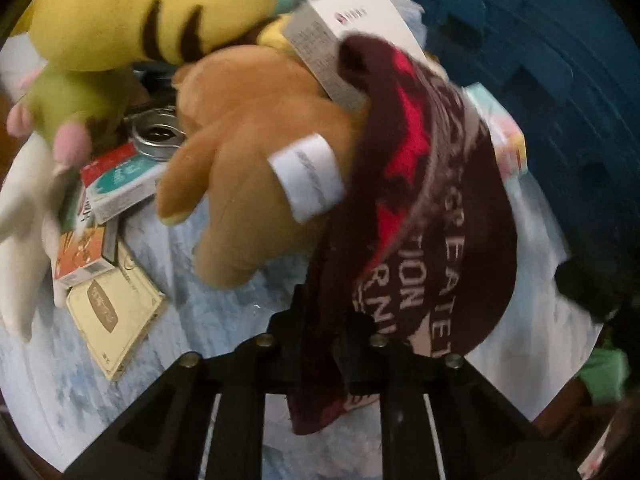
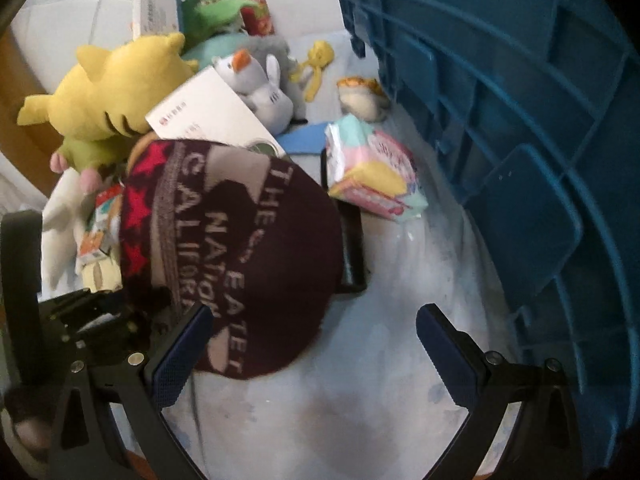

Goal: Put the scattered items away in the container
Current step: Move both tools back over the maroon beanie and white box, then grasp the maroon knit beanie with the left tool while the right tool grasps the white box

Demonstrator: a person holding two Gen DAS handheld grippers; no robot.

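Observation:
A maroon knit hat (image 1: 432,220) with red stars and white lettering hangs from my left gripper (image 1: 324,332), which is shut on its edge. In the right wrist view the same hat (image 2: 240,248) droops over the pile of toys, just left of my right gripper (image 2: 316,320). That gripper stands open, with only pale cloth between its blue pads. The blue slatted crate (image 2: 500,120) rises along the right side. Behind the hat lie a brown plush (image 1: 248,152), a yellow plush (image 2: 116,92) and a white box (image 2: 212,116).
On the pale blue cloth (image 2: 360,400) lie a pastel tissue pack (image 2: 372,172), a white bird plush (image 2: 256,84), a black strap-like item (image 2: 352,240), several small cartons (image 1: 120,184), a beige booklet (image 1: 116,320) and a metal tin (image 1: 158,138).

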